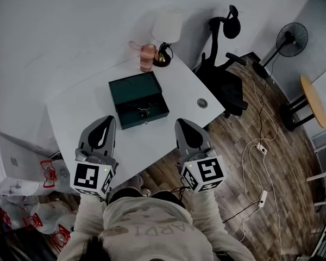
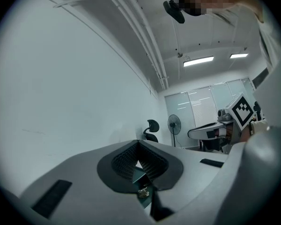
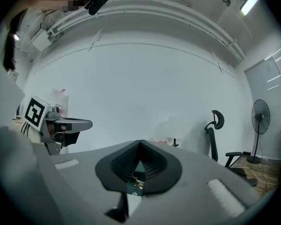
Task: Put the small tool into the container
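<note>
Two claws are hanging over the near edge of the white table point(image 1: 185, 86), one in each of the person's hands. The left claw point(image 1: 110, 119) is pressing its two jaws together at the tips, and nothing is sitting between them. The right claw point(image 1: 182, 123) is doing the same: its jaws are squeezed together and it is holding nothing. Both claws are pointing at the dark green box point(image 1: 135, 88). The box is sitting in the middle of the table, a little way ahead of the claw tips and not touching them. A little shiny bit point(image 1: 143, 111) is showing at the front of the box. I cannot tell if it is the small tool or only a clasp. Behind the box, a pink cup point(image 1: 147, 57) and a lamp point(image 1: 167, 27) are standing side by side at the far edge. A black chair point(image 1: 223, 86) is standing beside the table on the right.
</note>
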A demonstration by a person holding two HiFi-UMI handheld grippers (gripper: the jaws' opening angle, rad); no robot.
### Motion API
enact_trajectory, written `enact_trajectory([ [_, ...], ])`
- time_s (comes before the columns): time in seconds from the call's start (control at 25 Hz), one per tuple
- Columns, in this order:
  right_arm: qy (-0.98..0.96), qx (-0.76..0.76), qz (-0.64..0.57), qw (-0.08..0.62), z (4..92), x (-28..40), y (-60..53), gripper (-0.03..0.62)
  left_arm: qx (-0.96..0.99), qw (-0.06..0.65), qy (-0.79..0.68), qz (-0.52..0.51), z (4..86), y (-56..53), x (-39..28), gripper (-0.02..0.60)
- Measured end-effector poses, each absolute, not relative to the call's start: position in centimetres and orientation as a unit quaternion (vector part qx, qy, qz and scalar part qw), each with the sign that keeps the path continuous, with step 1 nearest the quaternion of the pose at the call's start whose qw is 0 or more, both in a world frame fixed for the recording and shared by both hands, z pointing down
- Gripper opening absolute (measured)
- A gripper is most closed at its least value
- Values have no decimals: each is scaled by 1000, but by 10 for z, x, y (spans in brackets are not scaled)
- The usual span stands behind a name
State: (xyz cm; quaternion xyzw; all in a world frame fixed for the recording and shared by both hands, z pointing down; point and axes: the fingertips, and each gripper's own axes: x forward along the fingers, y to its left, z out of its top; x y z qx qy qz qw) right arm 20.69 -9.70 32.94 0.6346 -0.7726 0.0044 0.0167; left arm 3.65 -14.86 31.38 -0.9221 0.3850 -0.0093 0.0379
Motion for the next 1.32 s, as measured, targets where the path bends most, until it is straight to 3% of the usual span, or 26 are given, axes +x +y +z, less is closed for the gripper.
enact_trajectory([
  [1.32,-766,642,3,-21,319,208,-89,10,-924,43,380,-9,312,-145,41,5],
])
